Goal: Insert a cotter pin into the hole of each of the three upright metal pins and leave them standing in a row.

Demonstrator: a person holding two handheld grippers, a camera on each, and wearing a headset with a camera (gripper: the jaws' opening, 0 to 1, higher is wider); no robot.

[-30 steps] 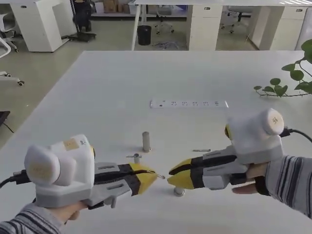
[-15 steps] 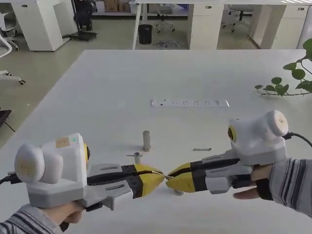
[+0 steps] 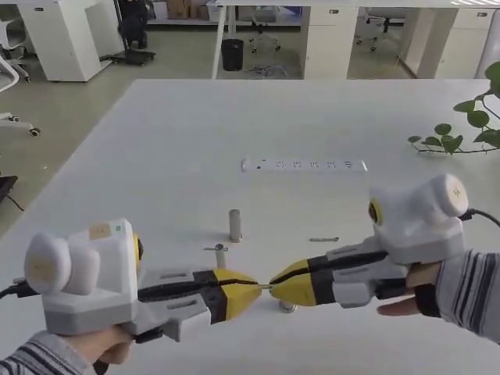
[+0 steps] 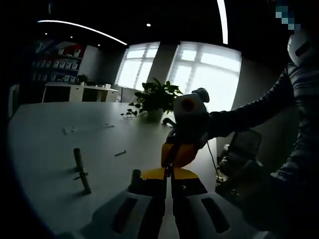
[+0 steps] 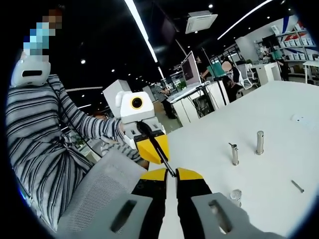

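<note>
Both grippers are tip to tip, low over the table (image 3: 172, 156). The left gripper (image 3: 251, 289) is clenched on one end of a cotter pin (image 5: 162, 155) and the right gripper (image 3: 276, 287) on the other, jaws pressed together on each, so the wire bridges the small gap between the tips. Reads to me as a mid-air regrip or handover. The third metal pin (image 3: 287, 306) sits just under the right gripper's tips, partly hidden by them, with no cotter in it that I can see. The pinned metal pin (image 3: 219, 253), cotter already through it, is just beyond the left gripper's tips. The bare metal pin (image 3: 234, 225) stands a bit farther out. A spare cotter pin (image 3: 323, 239) lies flat beyond the right gripper. Risks:
- Two clamps on one thin wire means any twist or pull between the hands could bend it, or flick it loose when one side lets go.
- A drop would land near the third metal pin, awkward to pick back up under the jaws.
- The right gripper hangs close over that pin, so a dip while lining up could tip it.
- A left gripper swing outward could clip the pinned metal pin.
- The third pin's hole direction isn't readable, so approach angle is a guess.

Room: open table beyond the pins up to the power strip (image 3: 303, 166), well apart. A plant (image 3: 469, 129) is far off the right gripper's outer side. The near table edge is out of frame, so I can't tell the margin there.
</note>
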